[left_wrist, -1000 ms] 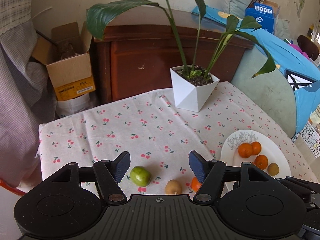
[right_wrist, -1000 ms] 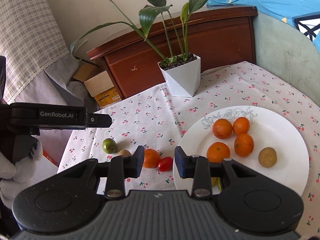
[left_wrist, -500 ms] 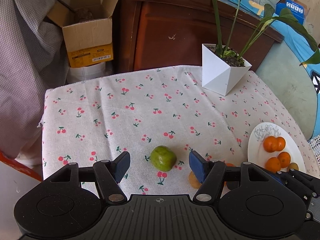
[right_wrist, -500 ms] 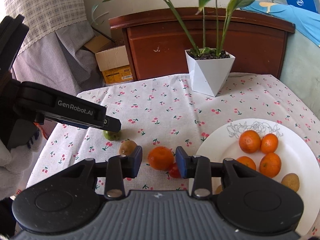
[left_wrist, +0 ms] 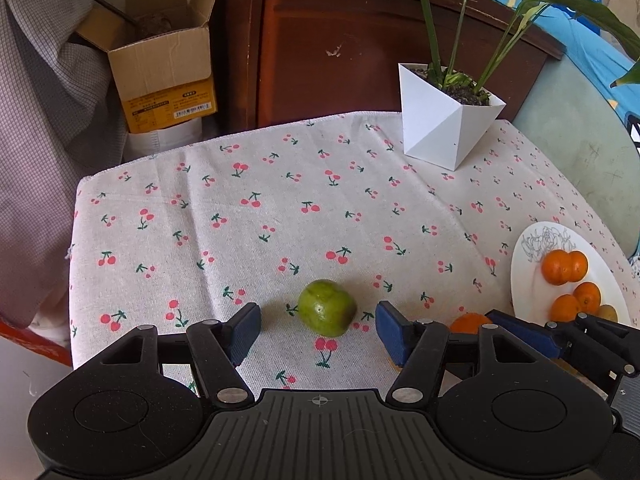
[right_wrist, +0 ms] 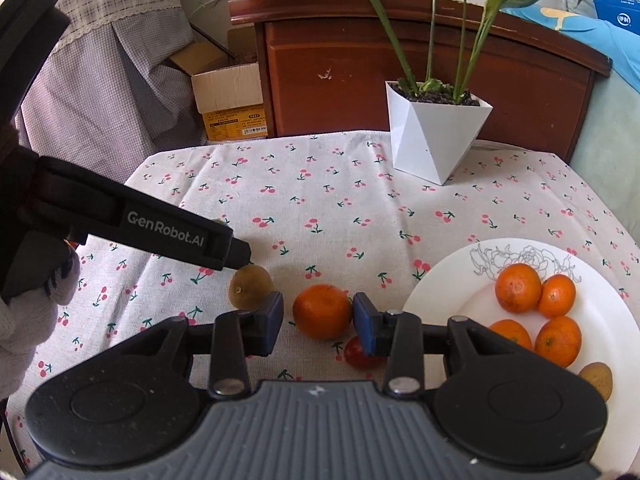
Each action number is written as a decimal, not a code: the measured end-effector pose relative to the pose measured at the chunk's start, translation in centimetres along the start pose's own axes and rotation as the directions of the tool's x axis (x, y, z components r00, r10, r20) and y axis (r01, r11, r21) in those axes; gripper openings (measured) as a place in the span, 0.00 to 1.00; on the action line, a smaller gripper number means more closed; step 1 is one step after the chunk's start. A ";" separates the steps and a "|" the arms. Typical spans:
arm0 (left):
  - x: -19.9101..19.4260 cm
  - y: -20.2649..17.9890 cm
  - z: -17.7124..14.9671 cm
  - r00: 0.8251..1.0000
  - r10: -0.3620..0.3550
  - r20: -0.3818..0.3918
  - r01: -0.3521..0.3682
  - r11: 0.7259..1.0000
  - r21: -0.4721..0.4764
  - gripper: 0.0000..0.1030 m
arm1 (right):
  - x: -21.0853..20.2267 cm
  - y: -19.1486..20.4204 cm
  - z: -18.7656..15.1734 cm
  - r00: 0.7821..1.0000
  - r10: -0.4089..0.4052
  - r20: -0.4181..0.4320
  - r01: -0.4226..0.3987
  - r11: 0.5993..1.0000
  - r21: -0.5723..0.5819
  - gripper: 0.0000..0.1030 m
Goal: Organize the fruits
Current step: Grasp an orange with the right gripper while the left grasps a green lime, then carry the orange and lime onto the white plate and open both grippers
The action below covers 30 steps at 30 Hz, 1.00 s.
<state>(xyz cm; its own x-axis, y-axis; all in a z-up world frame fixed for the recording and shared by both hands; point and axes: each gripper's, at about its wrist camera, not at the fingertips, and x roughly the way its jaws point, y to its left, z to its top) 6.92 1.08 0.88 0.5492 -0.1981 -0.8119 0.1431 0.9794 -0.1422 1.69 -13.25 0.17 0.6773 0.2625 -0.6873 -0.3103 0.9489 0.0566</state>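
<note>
A green fruit [left_wrist: 327, 307] lies on the cherry-print cloth between the open fingers of my left gripper [left_wrist: 318, 331], not gripped. My right gripper [right_wrist: 318, 322] is open around a loose orange [right_wrist: 322, 311]; the right pad is at its side, the left pad stands off a little. A brown kiwi [right_wrist: 250, 286] lies just left of it and a small red fruit [right_wrist: 362, 355] sits under the right finger. A white plate [right_wrist: 452, 280] at the right holds several oranges and a kiwi [right_wrist: 597, 379]. The plate also shows in the left wrist view [left_wrist: 524, 256].
A white faceted pot [left_wrist: 444, 124] with a tall plant stands at the back of the table. Behind the table are a wooden cabinet [left_wrist: 352, 52] and an open cardboard box [left_wrist: 160, 68]. The cloth's left edge [left_wrist: 74, 240] drops off.
Both grippers have moved forward and lower. The green fruit now lies between the left fingers, and the loose orange lies between the right fingers.
</note>
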 end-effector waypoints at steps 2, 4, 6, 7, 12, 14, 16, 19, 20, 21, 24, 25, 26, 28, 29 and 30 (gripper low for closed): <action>0.1 -0.1 -0.1 1.000 0.000 0.009 0.000 1.000 0.009 0.59 | 0.0 0.1 0.0 1.000 0.001 -0.003 -0.001 1.000 -0.006 0.37; 0.0 -0.3 -0.2 1.000 0.007 0.018 -0.007 1.000 0.027 0.54 | 0.0 0.1 -0.1 1.000 0.002 -0.003 -0.002 1.000 -0.009 0.32; 0.0 -0.4 -0.2 1.000 0.010 0.027 -0.011 0.999 0.037 0.49 | 0.0 0.2 -0.2 1.000 0.001 -0.003 -0.001 1.000 -0.008 0.32; 0.0 -0.4 -0.2 0.999 0.006 0.032 -0.008 0.999 0.042 0.42 | -0.1 0.2 -0.2 1.000 0.003 -0.003 -0.003 1.000 -0.006 0.32; 0.0 -0.3 -0.3 0.999 -0.007 0.039 0.005 0.999 0.046 0.29 | -0.3 0.2 -0.2 1.000 0.017 0.002 -0.017 1.000 0.008 0.31; 0.0 -0.3 -0.4 0.999 -0.010 0.043 0.008 0.999 0.041 0.29 | -0.4 0.2 -0.2 1.000 0.021 0.008 -0.022 1.000 0.015 0.31; 0.0 -0.2 -0.4 0.999 -0.010 0.044 0.009 0.999 0.033 0.29 | -0.7 0.0 -0.1 1.000 0.026 0.017 -0.027 0.999 0.031 0.31; -0.3 0.1 -0.3 0.998 -0.003 0.056 0.002 1.000 0.016 0.29 | -0.9 -0.1 -0.2 0.999 0.039 0.021 -0.040 0.998 0.053 0.31; -0.5 0.2 -0.2 0.998 -0.002 0.061 0.001 1.000 0.013 0.29 | -0.9 -0.1 -0.3 0.999 0.041 0.020 -0.042 0.998 0.055 0.31; -0.6 0.3 -0.1 0.998 -0.002 0.066 0.001 1.000 0.007 0.29 | -0.9 0.0 -0.3 0.999 0.042 0.019 -0.043 0.998 0.054 0.31; -1.0 0.4 0.0 0.997 -0.001 0.076 0.002 1.000 -0.011 0.29 | -1.2 -0.1 -0.3 0.999 0.046 0.025 -0.048 0.997 0.062 0.31; -1.1 0.4 0.1 0.997 -0.001 0.082 0.002 1.000 -0.014 0.29 | -1.4 -0.3 -0.3 0.998 0.048 0.030 -0.050 0.996 0.072 0.31; -1.2 0.4 0.2 0.996 0.000 0.088 0.002 1.000 -0.014 0.29 | -1.7 -0.5 -0.2 0.998 0.049 0.037 -0.052 0.995 0.085 0.31; -1.5 0.1 0.4 0.995 -0.002 0.101 0.004 1.000 -0.011 0.29 | -2.1 -1.0 -0.1 0.997 0.048 0.052 -0.054 0.992 0.111 0.31; -1.7 -0.1 0.5 0.994 -0.005 0.110 0.006 1.000 -0.008 0.29 | -2.4 -1.2 0.0 0.997 0.047 0.059 -0.053 0.991 0.121 0.31; -1.8 -0.3 0.6 0.993 -0.008 0.117 0.009 1.000 -0.006 0.29 | -2.7 -1.6 0.1 0.997 0.042 0.068 -0.051 0.989 0.137 0.31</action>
<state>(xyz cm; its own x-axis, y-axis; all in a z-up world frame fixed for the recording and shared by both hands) 6.39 1.15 2.75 0.6407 -0.2088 -0.7388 0.1429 0.9779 -0.1525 0.45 -15.47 2.02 0.7073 0.3131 -0.6338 -0.2502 0.9494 0.1897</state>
